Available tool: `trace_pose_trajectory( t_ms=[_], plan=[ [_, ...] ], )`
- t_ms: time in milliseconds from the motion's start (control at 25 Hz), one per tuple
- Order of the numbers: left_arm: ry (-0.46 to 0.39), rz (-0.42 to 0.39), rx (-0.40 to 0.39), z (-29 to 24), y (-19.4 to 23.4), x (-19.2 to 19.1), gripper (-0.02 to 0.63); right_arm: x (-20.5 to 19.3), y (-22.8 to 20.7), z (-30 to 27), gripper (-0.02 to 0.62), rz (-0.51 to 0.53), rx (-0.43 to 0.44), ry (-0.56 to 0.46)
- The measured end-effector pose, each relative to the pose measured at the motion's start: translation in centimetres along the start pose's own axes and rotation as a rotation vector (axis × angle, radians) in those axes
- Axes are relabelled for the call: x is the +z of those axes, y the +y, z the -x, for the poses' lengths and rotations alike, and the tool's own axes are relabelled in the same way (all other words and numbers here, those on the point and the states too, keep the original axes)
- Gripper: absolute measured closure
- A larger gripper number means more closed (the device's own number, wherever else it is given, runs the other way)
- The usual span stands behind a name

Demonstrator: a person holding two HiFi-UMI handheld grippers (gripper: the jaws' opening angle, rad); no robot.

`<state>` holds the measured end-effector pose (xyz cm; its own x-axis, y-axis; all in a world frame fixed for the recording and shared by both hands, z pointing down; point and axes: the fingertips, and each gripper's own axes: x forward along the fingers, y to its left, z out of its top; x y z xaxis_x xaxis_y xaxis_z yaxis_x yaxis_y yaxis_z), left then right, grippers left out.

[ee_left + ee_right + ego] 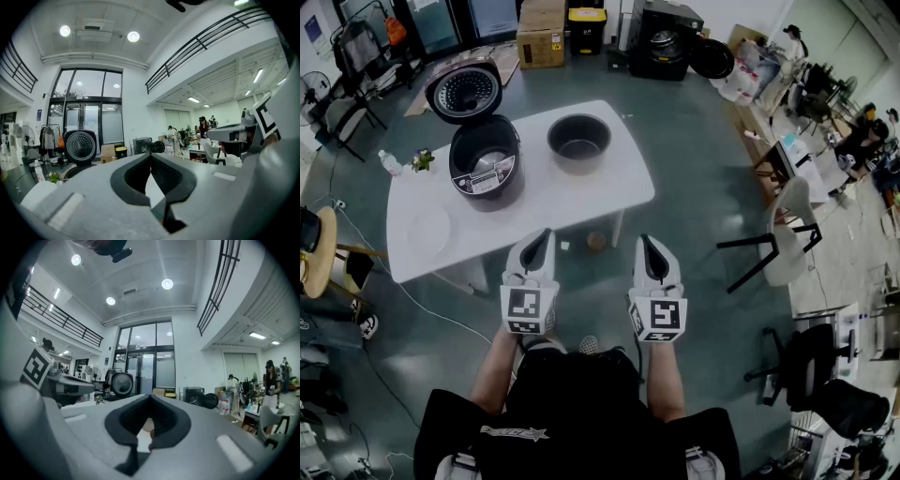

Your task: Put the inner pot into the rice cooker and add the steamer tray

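Observation:
On the white table (609, 192) stands a black rice cooker (485, 159) with its round lid (463, 92) swung up and open. The dark inner pot (578, 141) sits by itself to the cooker's right. A pale round steamer tray (428, 231) lies flat near the table's front left corner. My left gripper (542, 233) and right gripper (645, 240) hang side by side in front of the table, apart from everything on it, both shut and empty. In the left gripper view the shut left gripper (150, 154) points level at the cooker lid (80, 146); the right gripper (150, 396) does likewise.
A small plant (421, 160) and a bottle (389, 163) stand at the table's left end. A grey chair (783, 236) is on the right, cardboard boxes (542, 35) and another black cooker (664, 41) at the back. Desks and people fill the right side of the room.

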<state>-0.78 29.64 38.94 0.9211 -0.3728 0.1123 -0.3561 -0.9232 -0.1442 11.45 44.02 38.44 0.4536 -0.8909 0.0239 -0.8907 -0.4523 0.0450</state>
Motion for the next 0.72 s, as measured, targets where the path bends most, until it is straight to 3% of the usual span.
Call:
trace_pose_trajectory(
  t_ms=[240,440,720],
  plan=[
    [-0.018,-0.004,-0.007,-0.5,-1.4,1.0,0.595,-0.7,-1.8,0.4,0.591,-0.047,-0.022,0.025],
    [-0.016,0.012,-0.001,-1.7,-1.7,1.1,0.595,-1.5,-2.7,-0.2,0.591,-0.025,-0.028,0.053],
    [0.008,0.018,-0.016,-6.7,-0.7,0.4,0.595,-2.6,-4.5,-4.5,0.591,-0.032,-0.034,0.069]
  ],
)
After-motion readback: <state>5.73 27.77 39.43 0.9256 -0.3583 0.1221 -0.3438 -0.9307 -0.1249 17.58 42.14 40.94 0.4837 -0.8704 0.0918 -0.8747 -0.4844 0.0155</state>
